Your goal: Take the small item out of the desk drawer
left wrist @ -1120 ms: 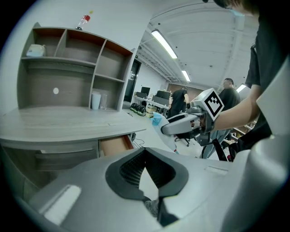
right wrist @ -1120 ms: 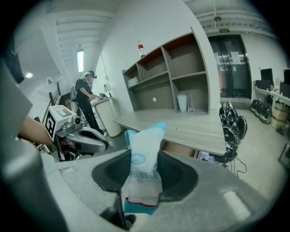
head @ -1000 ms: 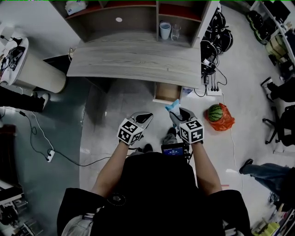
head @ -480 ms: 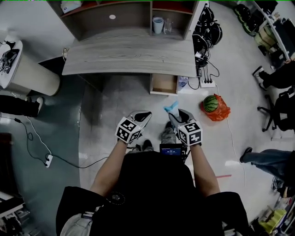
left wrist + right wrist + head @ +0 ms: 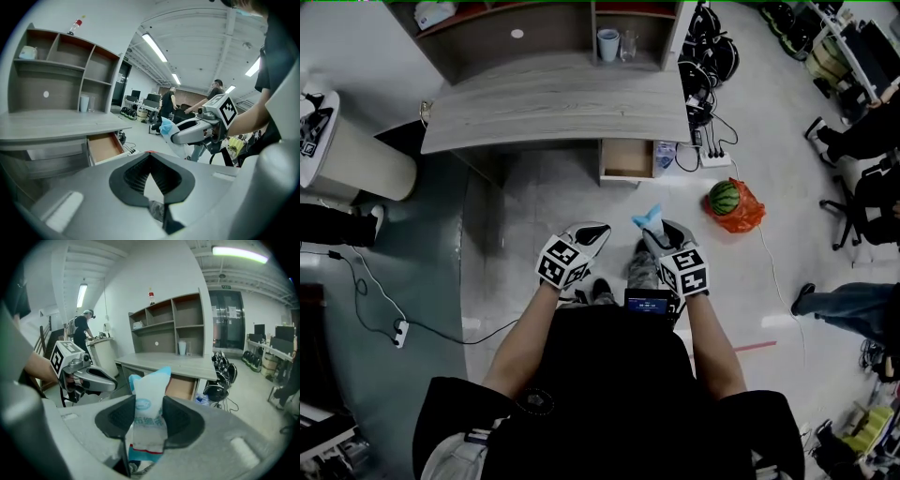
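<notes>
One grey desk (image 5: 553, 103) spans twelve o'clock in my head view, its drawer (image 5: 628, 159) standing open toward one o'clock. My left gripper (image 5: 151, 176) is clenched on nothing. My right gripper (image 5: 150, 425) grasps a small white-and-blue packet (image 5: 149, 399), possibly tissues, held upright well clear of the drawer.

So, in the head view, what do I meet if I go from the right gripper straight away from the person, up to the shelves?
Near to far: right gripper → the packet it holds → open drawer → desk top → cup.
</notes>
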